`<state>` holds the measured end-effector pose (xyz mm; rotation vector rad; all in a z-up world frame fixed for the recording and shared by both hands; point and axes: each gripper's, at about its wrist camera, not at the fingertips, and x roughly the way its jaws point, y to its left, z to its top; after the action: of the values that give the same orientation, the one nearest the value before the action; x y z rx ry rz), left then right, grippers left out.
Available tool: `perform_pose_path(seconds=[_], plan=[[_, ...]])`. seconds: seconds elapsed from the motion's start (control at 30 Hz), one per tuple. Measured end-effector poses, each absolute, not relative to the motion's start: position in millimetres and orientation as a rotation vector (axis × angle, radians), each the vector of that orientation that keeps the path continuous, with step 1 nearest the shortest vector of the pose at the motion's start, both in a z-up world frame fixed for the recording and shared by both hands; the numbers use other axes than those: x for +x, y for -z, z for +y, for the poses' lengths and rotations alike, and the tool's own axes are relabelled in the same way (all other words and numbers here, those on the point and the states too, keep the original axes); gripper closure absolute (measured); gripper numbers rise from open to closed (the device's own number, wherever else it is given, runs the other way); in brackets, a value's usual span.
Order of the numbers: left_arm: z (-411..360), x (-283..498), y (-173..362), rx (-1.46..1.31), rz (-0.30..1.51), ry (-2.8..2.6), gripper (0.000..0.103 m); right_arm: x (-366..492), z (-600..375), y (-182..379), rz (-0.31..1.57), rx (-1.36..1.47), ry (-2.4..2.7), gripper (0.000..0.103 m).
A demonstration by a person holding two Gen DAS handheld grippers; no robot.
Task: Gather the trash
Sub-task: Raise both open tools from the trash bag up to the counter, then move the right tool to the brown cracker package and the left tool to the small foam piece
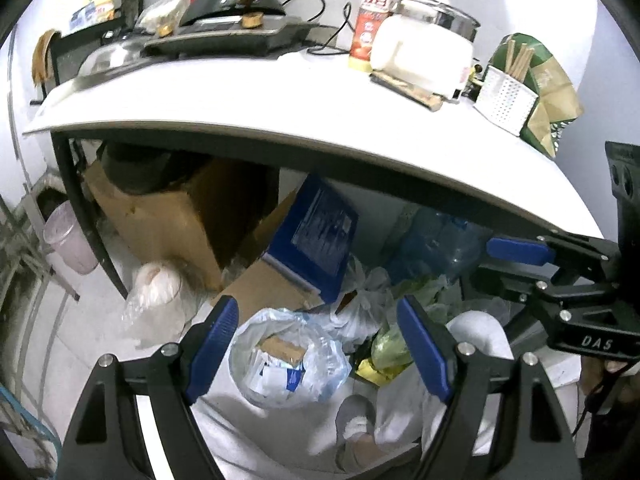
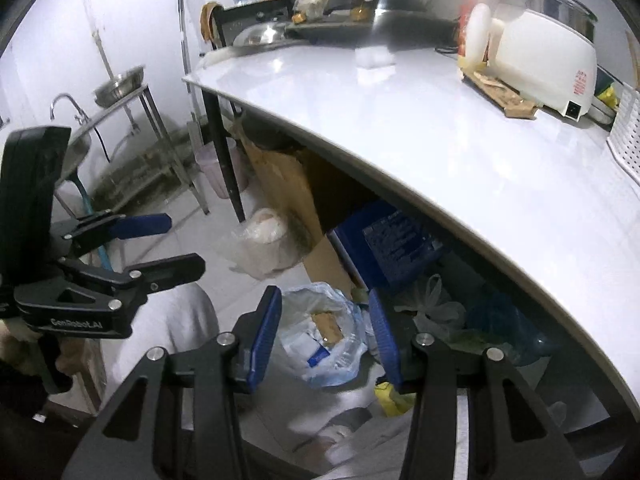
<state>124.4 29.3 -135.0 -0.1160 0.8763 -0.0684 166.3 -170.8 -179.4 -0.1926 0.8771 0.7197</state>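
Crowding the shadow under the white table [image 1: 280,112], the floor clutter is hard to sort: a blue water jug [image 1: 436,240] shows only dimly and crumpled bags blur together. Two cardboard boxes can be counted, a plain brown one [image 1: 168,216] and a blue-printed one [image 1: 316,232]. One clear plastic trash bag [image 1: 288,356] lies on the floor just before them, its mouth open, holding white and blue wrappers and a brown cardboard scrap. The left gripper [image 1: 316,344] hangs above it with jaws wide and empty; the right gripper [image 2: 324,340] has narrower jaws, also gripping nothing.
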Motion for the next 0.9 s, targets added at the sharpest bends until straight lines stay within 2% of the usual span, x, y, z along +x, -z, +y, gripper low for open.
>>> perform_pose_path(seconds=[0.33,0.9], plan=[[18.4,144.0,100.8,-0.074,0.816,0.095,0.021,186.6,-195.7,144.2,0.810,-0.167,-0.667,0.060],[17.3,202.5,67.9,-0.020,0.753,0.147,0.021,259.2,-211.2,118.3,0.767,-0.151,-0.566,0.060]])
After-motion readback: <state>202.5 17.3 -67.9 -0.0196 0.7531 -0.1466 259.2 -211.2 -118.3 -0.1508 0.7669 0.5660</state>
